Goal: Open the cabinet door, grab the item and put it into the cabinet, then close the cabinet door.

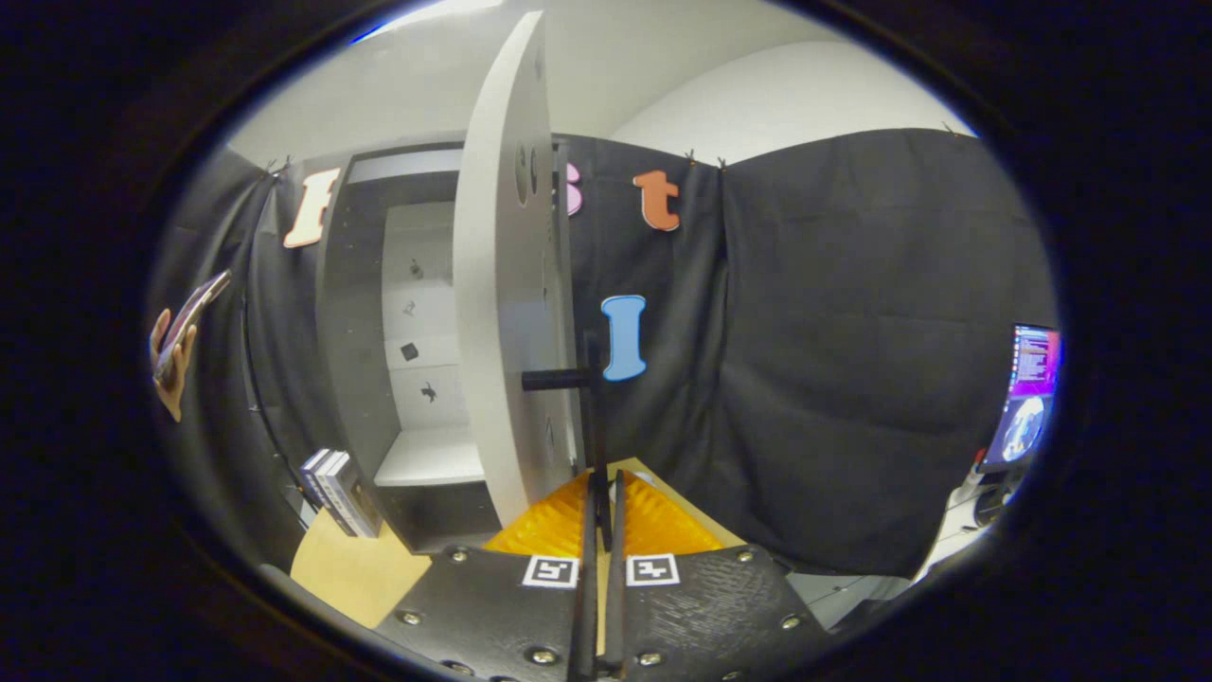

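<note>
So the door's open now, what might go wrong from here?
The tongs look closed right by the door's dark handle; if they slip off, the open cabinet door may swing. The books stand beside the cabinet, still outside it, close enough to be knocked over when reached for.

— Where is the cabinet (365, 313)?
— Left of centre, its door (507, 284) swung out edge-on, the handle (559, 379) sticking right.
— And the gripper (603, 493)?
— Lower centre, its fingers nearly together just below the handle. A box (339, 493) stands lower left, beside the cabinet's base.
</note>
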Motion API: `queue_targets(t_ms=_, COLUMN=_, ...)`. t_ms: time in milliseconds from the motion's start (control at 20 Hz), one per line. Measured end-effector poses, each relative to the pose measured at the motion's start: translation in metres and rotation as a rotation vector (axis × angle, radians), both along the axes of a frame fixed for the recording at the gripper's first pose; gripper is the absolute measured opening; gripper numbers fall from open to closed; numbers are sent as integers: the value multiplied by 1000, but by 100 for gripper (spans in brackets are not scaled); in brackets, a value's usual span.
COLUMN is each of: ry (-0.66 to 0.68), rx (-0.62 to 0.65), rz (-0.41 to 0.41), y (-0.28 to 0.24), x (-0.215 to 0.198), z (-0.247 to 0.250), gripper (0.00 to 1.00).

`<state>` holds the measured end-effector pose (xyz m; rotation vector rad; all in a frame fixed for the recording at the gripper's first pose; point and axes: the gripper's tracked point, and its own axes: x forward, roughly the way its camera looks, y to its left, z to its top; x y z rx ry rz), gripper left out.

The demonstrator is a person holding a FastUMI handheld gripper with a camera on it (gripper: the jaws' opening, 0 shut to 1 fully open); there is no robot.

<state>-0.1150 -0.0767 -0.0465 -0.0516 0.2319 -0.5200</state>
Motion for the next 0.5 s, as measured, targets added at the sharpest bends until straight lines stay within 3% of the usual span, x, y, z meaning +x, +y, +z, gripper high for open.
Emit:
queue_targets(t_ms=300, ry=7, rx=-62, rz=-138, y=-38, x=-39, z=4, gripper=4)
queue_targets(t_ms=500, ry=-6, rx=-43, rz=-129, y=-31, x=-39, z=3, gripper=6)
